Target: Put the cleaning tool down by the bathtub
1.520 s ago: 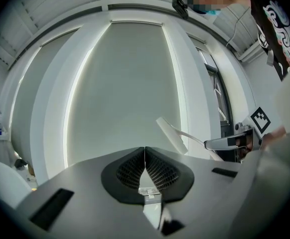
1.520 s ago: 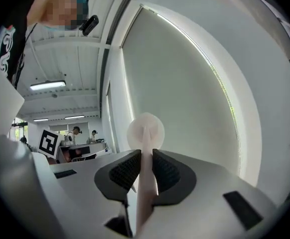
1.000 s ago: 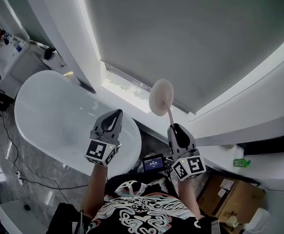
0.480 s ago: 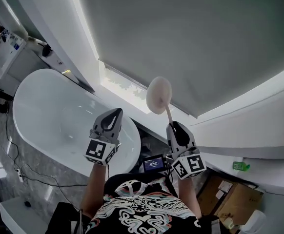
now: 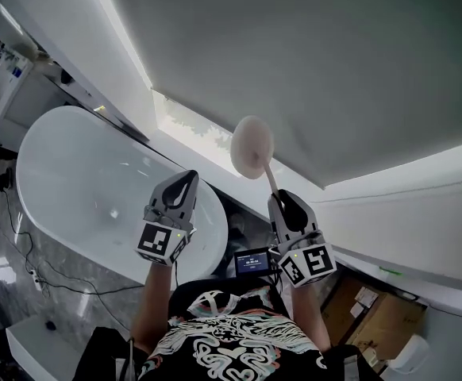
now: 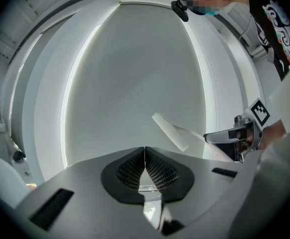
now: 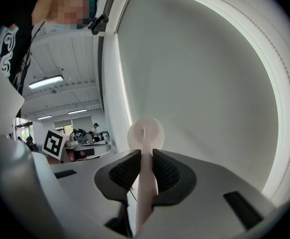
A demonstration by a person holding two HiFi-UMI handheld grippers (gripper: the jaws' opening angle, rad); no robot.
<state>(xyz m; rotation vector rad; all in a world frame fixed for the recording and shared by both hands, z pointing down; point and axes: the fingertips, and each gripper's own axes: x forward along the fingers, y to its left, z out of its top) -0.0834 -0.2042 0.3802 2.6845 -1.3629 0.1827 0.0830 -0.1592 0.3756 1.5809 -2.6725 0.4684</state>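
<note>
the cleaning tool (image 5: 252, 147) is clamped by its handle in the right claw (image 5: 282, 205), round head upward, near the bathtub (image 5: 72, 173); the left claw (image 5: 185, 182) is pressed fully together, empty.

the cleaning tool's (image 5: 252, 147) handle vanishes between the right gripper's (image 5: 282, 203) closed jaws, its lower end hidden. the left gripper (image 5: 185, 185) covers part of the bathtub's (image 5: 72, 173) near rim. print on the small screen (image 5: 251, 262) is too small to read. the right forearm (image 5: 306, 316) hides part of a cardboard box (image 5: 359, 312).
</note>
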